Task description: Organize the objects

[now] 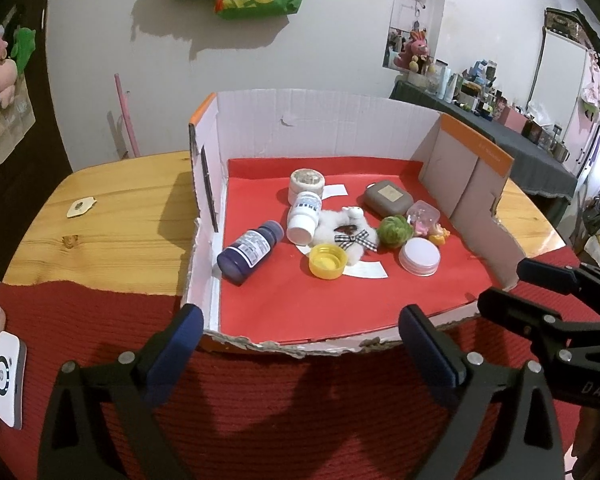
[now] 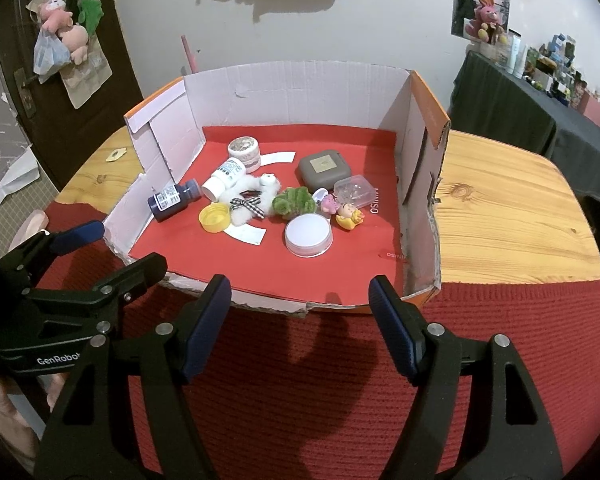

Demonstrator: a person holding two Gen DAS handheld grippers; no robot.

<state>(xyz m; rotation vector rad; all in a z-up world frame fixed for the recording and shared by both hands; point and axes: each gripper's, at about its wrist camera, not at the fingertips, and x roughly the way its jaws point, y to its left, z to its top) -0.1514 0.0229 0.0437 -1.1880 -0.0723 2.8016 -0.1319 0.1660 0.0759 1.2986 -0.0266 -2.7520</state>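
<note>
Nearest, at the bottom of each wrist view, both claws hover over the red knitted mat, short of the torn front edge of the cardboard box. The left claw is spread wide with nothing between its fingers; the right claw is spread somewhat less, also empty.

Every item lies ahead of the claws, toward the middle of each frame, on the box's red lining on the wooden table. Closest to the right claw is the one round white-lidded jar; closest to the left claw are the one yellow cap and the dark blue bottle. That bottle lies on its side, its long axis running from lower left to upper right in the left view, so a grab across its body looks simplest.

Farther back: one white bottle, also lying down, one white plush toy with a checked bow, one green fuzzy ball, small figurines, one clear plastic case, one grey-brown square case, and one round tin. Two bottles in all.
</note>
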